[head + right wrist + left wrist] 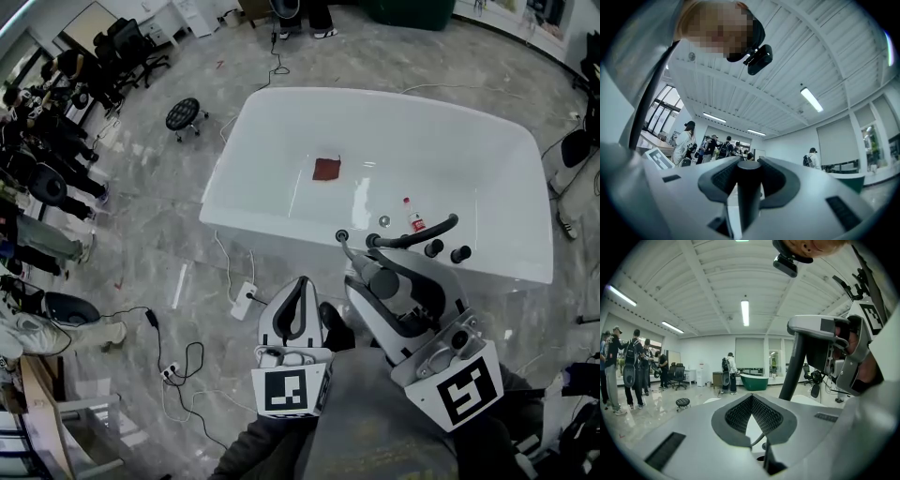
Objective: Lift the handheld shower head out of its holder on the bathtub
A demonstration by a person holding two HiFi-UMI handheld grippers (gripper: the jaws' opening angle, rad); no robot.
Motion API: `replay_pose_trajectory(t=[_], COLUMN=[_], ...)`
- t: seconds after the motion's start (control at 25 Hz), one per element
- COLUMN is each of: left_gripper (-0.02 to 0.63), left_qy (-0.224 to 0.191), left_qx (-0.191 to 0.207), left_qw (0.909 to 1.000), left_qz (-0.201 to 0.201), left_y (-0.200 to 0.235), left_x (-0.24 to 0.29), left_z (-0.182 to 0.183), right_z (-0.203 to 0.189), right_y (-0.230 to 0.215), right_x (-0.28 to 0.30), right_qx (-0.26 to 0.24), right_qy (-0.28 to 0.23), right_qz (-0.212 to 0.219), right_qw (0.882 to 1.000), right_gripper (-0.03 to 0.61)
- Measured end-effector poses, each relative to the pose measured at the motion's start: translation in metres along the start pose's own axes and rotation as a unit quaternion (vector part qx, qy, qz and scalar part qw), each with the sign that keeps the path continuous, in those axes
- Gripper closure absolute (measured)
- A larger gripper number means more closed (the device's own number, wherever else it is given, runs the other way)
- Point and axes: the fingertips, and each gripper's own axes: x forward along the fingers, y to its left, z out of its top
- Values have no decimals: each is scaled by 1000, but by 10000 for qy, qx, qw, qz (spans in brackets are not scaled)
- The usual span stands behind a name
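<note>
So, the white bathtub (441,141) sits right in front. The right tool (749,176) is pinching the dark shower head (422,232) by its handle, just over the near rim. I'd guess it's lifted, though I can't confirm it's clear of the holder. The left tool (752,404) is pressed together, empty.

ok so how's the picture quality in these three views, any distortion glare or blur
head view: sharp and evenly lit, though the wide lens bows the bathtub rim; left gripper view: heavy fisheye with black corners, the ceiling light blown out; right gripper view: same fisheye, the shower head slightly soft because it sits so near the lens.
</note>
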Motion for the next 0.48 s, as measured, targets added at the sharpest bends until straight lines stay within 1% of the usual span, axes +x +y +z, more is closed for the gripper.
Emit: replay_pose_trajectory(t=[0.16, 0.32, 0.48], left_gripper=[611, 611, 611], left_qy=[-78, -100, -66], left_qx=[113, 97, 115], left_qw=[9999, 9999, 9999], left_qz=[51, 87, 29], left_y=[5, 13, 11], left_x=[-3, -2, 4], left_z=[5, 6, 6], right_z=[-1, -4, -5], right_y=[3, 7, 5], right_x=[1, 9, 12], right_qx=[16, 58, 7], right_qy=[-44, -78, -58], right_qz=[26, 77, 118], right_qw=[10000, 9999, 9999], right_gripper=[454, 454, 454])
